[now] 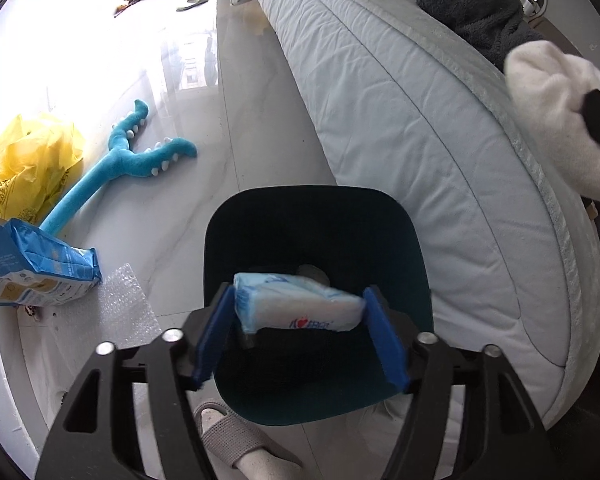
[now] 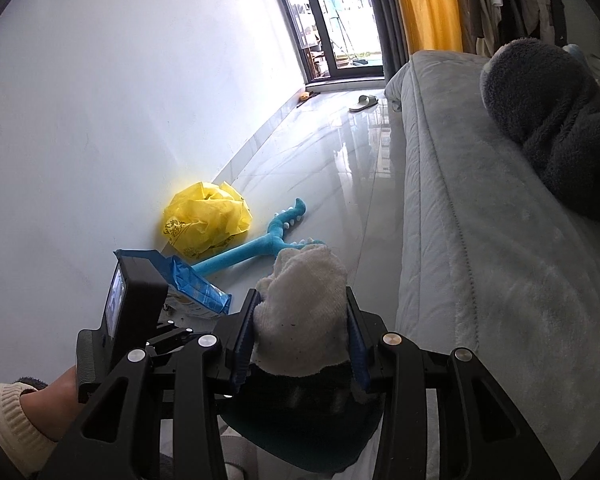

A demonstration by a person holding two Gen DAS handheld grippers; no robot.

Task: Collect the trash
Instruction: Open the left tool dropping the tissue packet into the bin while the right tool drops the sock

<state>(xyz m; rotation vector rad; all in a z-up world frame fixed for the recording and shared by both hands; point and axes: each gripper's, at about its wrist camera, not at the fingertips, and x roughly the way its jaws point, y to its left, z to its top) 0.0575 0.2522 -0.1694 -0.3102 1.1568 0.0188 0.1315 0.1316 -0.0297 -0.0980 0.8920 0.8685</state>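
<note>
Left gripper: right up against the lens, jaws spread wide over the bin. A tissue pack sits between the blue pads but looks loose; the right pad isn't clearly pressing on it, so I'd call these jaws open.
Tissue pack: small blue-and-white packet, tilted, directly over the mouth of the bin.
Bin: dark teal, rounded-square rim, on the floor just beside the mattress.
Right gripper: clamped on a white fluffy cloth, pads squeezing it from both sides, held over the same bin.
Person: a hand with a cream cuff holds the left gripper's handle; a slippered foot is by the bin.
Floor stuff: blue snack bag, bubble wrap, crumpled yellow plastic bag and a blue plush toy, all near the wall.
On the bed: dark grey fleece piled up.
</note>
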